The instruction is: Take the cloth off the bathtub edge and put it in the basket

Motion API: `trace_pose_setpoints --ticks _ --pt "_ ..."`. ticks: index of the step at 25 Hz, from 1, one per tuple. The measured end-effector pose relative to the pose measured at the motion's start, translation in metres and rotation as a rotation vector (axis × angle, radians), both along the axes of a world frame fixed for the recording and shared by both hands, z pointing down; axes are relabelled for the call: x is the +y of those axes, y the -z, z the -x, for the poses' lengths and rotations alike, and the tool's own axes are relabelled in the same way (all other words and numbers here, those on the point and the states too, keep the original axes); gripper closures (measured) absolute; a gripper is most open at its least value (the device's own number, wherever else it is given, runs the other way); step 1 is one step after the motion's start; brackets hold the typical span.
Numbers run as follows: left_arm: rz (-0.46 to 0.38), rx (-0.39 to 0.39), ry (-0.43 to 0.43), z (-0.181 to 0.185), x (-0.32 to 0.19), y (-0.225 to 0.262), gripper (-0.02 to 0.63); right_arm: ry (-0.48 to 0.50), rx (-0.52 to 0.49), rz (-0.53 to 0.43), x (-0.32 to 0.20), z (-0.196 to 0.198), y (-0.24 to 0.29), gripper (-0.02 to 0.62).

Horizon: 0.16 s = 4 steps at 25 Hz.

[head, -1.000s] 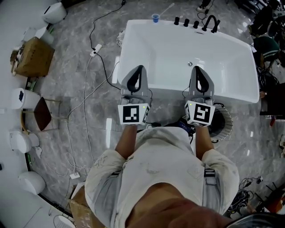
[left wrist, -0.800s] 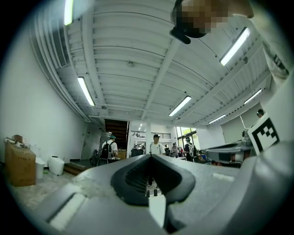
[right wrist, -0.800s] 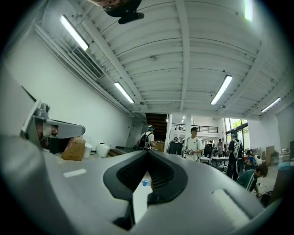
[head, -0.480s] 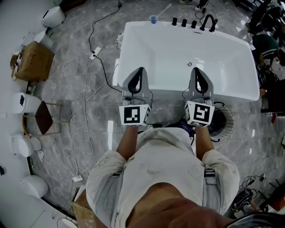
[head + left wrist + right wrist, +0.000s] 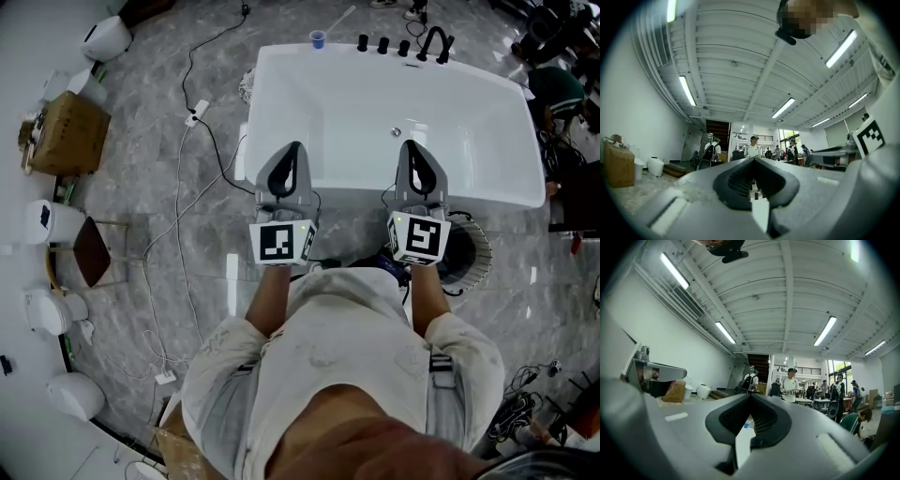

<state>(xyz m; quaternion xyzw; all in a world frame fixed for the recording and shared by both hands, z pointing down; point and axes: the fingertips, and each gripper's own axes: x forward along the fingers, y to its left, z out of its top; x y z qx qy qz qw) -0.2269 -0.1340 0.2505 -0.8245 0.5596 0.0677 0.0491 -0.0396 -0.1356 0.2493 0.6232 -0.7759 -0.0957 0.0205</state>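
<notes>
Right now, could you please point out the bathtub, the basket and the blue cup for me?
bathtub (image 5: 366,112), head view, on its bare white inner floor.
basket (image 5: 476,248), head view, on its slatted right rim.
blue cup (image 5: 317,38), head view, on its open top.

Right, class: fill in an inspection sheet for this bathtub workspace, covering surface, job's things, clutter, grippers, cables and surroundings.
Surface: grey marble-patterned floor; white rectangular bathtub.
Job's things: round ribbed basket on the floor by the tub's near right corner; cloth not clearly made out.
Clutter: small blue cup and black tap fittings on the far rim.
Grippers: left gripper and right gripper both shut, empty, over the near rim.
Cables: black cable and white cable on the floor left of the tub.
Surroundings: brown cardboard box, white ceramic fixtures.
</notes>
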Motion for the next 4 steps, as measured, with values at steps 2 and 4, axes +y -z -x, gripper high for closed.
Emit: trace_pose_setpoints --ticks 2,4 --pt "0.000 0.002 -0.001 -0.0001 -0.0014 -0.0004 0.606 0.001 0.005 0.001 -0.0008 0.0002 -0.0008 0.594" --pt "-0.001 0.003 -0.002 -0.0001 -0.0027 -0.0003 0.606 0.004 0.009 0.002 -0.0020 0.0004 -0.0018 0.594"
